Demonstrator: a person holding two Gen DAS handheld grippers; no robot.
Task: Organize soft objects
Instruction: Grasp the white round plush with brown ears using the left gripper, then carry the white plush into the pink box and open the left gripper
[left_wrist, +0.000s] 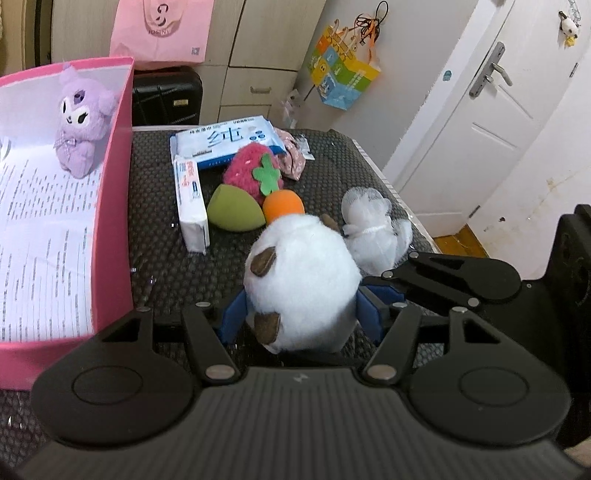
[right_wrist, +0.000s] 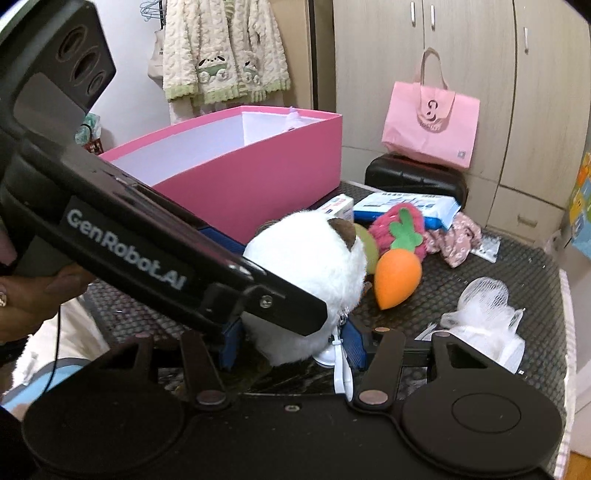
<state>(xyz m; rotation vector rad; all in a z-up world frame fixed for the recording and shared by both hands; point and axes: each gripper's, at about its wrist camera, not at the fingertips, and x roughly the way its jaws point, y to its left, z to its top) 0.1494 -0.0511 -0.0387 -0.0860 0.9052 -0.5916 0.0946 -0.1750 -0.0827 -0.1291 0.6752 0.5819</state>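
Observation:
A white plush toy (left_wrist: 306, 273) with brown ears hangs just above the black mesh-covered table (left_wrist: 155, 229). My left gripper (left_wrist: 301, 308) is shut on it, blue pads pressing both flanks. My right gripper (right_wrist: 291, 343) is shut on the same white plush toy (right_wrist: 306, 266) lower down; its fingers (left_wrist: 386, 291) show at the toy's right side. The left gripper's body (right_wrist: 147, 251) crosses in from the upper left, held by a hand. A pink box (left_wrist: 114, 206) at the left holds a purple plush (left_wrist: 83, 122).
Behind the toy lie a strawberry plush (left_wrist: 247, 166), an orange carrot sponge (left_wrist: 284, 205), a green sponge (left_wrist: 232, 212), a white mesh ball (left_wrist: 373, 221), a tissue pack (left_wrist: 192, 203), a wet-wipes pack (left_wrist: 225, 140) and a floral cloth (left_wrist: 293, 155). A black suitcase (right_wrist: 413, 177) stands beyond the table.

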